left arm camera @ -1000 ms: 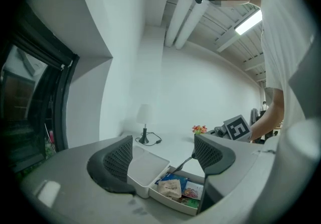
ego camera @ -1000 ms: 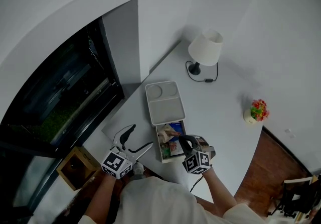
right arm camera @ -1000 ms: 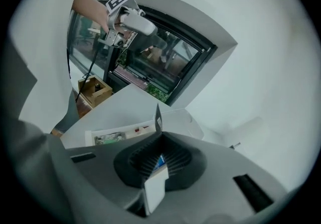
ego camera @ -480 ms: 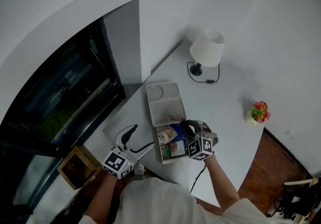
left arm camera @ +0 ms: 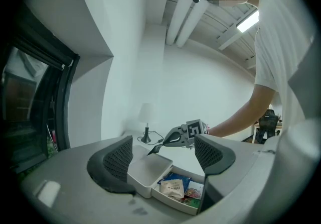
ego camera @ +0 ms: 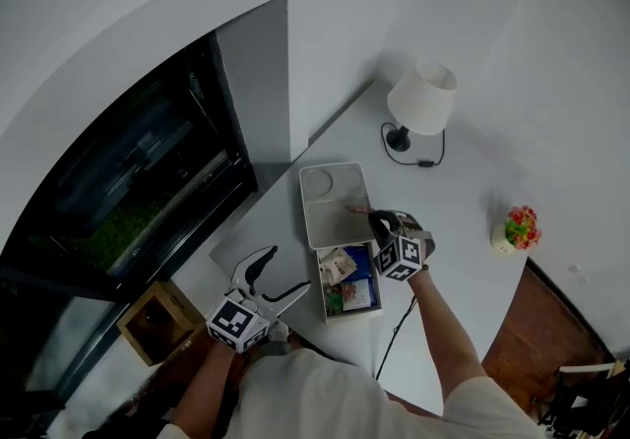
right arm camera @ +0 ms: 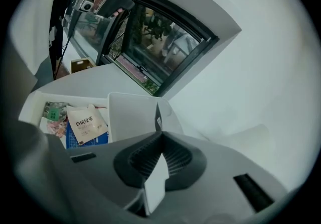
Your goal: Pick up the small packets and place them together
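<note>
Head view: R gripper [ego camera: 374, 219] is clamped on one thin packet [ego camera: 356, 210], held edge-on just over the tray's [ego camera: 331, 169] far bin [ego camera: 330, 220]. That bin looks bare, so nothing's grouped there yet, I'd say. Near bin [ego camera: 350, 317] holds the rest, overlapping: white sachet [ego camera: 338, 265], blue pack [ego camera: 362, 262], green one [ego camera: 329, 301]. L gripper [ego camera: 283, 270] hangs by the table [ego camera: 453, 201] edge, jaws wide, nothing between 'em. Early days, then: one packet mid-carry, approx. three or more left to shift.
</note>
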The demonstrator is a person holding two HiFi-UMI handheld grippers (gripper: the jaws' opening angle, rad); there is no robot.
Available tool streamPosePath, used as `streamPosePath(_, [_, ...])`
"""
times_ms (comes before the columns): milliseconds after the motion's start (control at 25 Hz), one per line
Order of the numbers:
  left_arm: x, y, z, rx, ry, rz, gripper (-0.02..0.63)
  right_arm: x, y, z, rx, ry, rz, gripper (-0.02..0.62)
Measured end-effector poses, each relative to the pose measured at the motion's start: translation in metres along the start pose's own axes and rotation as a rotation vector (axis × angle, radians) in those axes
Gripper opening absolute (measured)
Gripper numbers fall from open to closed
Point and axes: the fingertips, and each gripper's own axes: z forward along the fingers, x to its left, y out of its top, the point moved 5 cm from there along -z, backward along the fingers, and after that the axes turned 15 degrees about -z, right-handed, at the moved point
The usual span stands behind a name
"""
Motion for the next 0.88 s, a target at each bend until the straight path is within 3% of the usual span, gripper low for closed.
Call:
streamPosePath(440, [0.005, 0.0, 0.004, 0.014, 0.016, -0.008, 0.377, 0.035, -0.017, 0.022, -0.036, 0.124, -0.02, 0.005])
streamPosePath(880, [0.0, -0.002, 0.003, 0.013, 0.017, -0.01, 0.377, 0.043, -0.023, 0.026, -0.065, 0.206, 0.11, 0.035])
